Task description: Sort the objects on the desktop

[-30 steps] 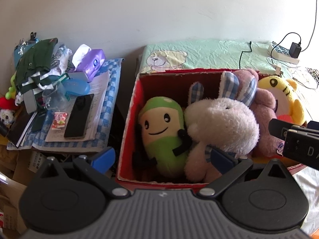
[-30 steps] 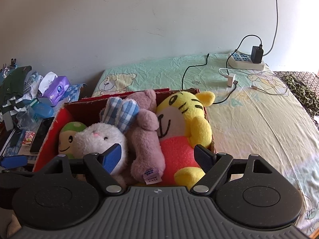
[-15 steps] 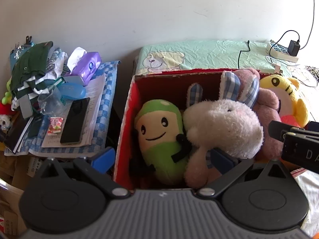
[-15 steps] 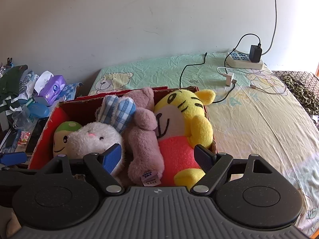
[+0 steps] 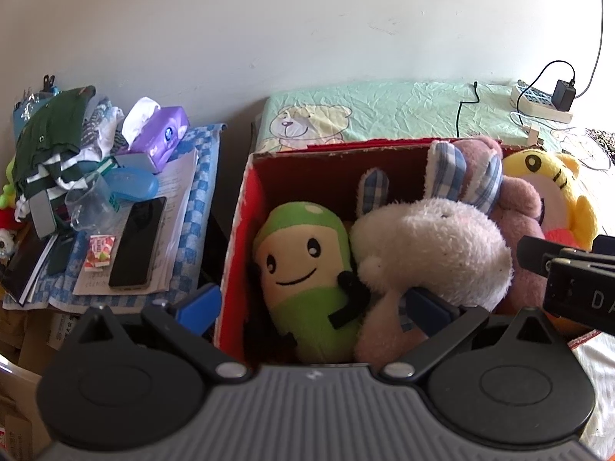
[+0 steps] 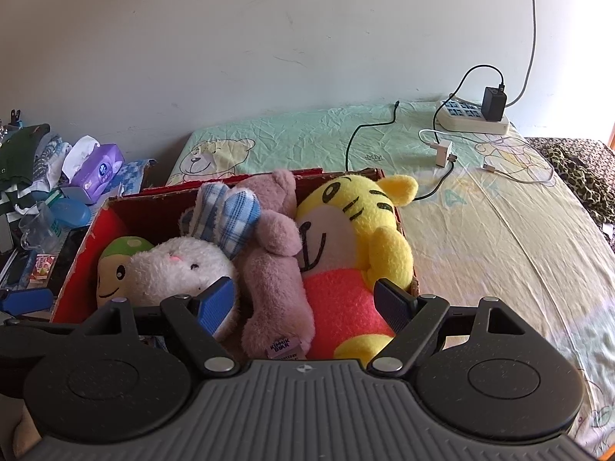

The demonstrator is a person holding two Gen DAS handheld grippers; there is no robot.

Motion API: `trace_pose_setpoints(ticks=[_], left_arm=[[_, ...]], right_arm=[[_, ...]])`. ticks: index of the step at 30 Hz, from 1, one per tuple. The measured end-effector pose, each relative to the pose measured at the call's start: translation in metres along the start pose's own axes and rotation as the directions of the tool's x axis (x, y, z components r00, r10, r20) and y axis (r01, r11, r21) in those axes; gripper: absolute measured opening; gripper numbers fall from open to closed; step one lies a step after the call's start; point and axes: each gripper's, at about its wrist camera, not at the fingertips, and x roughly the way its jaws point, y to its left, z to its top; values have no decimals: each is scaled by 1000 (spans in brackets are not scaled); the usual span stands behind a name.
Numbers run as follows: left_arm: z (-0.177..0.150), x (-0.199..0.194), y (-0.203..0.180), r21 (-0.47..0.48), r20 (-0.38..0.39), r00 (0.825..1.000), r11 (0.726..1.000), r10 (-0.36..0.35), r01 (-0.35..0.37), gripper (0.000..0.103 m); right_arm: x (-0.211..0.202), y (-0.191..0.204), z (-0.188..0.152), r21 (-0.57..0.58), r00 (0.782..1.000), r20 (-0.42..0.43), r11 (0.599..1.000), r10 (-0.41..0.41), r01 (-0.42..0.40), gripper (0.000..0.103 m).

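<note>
While both my grippers hang wide open and empty, I'd lower my left gripper [image 5: 311, 303] squarely around the green plush [image 5: 307, 272] at nine o'clock in the red box [image 5: 240, 238], avoiding the white rabbit [image 5: 430, 249].

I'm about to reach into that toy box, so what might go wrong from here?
1. The plush toys are packed tight: pulling the white fluffy rabbit may drag out the green smiling plush beside it.
2. The open left claw straddles the red cardboard box wall and could snag it.
3. The right claw is close by; they may collide.
</note>
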Motion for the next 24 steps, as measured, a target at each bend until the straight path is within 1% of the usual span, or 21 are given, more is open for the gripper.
trace_pose_setpoints(ticks=[13,24], left_arm=[[1,3,1,-6,-1,1000,1000,-5,5,103],[1,3,2,-10,-7,1000,1000,-7,7,103]], right_arm=[[2,2,0,-1,1000,-7,1000,4,-4,82],[-1,-1,-1,9,1000,-3,1000,-9,9,82]])
